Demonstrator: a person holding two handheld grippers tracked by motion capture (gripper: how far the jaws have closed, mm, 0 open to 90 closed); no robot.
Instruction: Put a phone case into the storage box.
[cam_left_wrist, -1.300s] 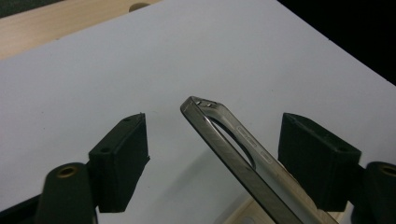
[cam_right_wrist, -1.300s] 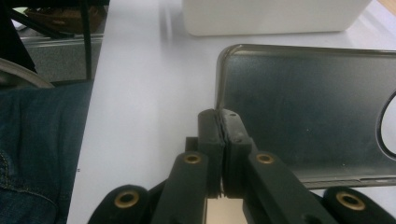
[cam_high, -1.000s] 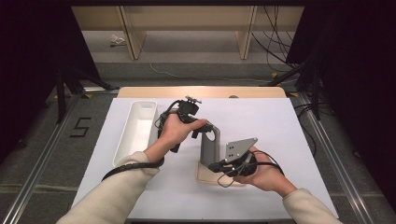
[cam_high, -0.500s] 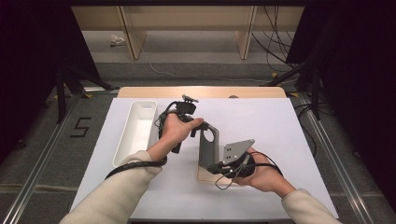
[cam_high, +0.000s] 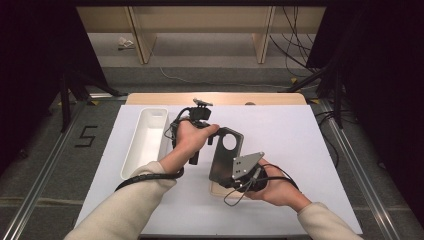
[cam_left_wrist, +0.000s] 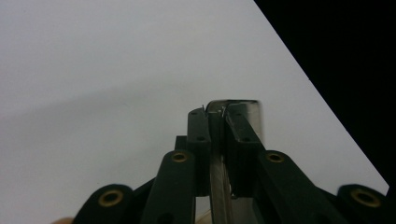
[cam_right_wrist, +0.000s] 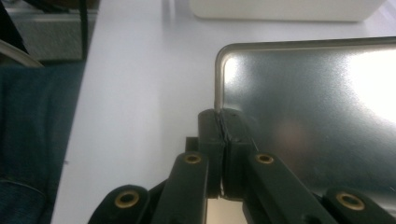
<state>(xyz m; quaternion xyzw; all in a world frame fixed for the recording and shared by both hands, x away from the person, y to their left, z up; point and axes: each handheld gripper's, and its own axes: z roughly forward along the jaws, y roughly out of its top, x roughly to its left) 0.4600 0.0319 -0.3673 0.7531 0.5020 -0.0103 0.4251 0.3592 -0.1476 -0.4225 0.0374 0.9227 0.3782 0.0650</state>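
A: The table (cam_high: 300, 140) edge cuts off dark in the left gripper view. What's held?

B: A shiny metal plate (cam_high: 226, 152) with a round hole, lifted mid-table. The left gripper (cam_left_wrist: 215, 116) just closed on its edge; the right gripper (cam_right_wrist: 219, 116) pinches a corner. The white tray (cam_high: 147, 142) looks empty.

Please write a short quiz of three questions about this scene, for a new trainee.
1. True or false: the left gripper is shut on an edge of the metal plate.
2. What does the right gripper grip? A) the white tray B) the metal plate C) a cable
3. Name the long white thing lying to the left of the plate on the table.

Key: 1. True. 2. B. 3. The white tray.
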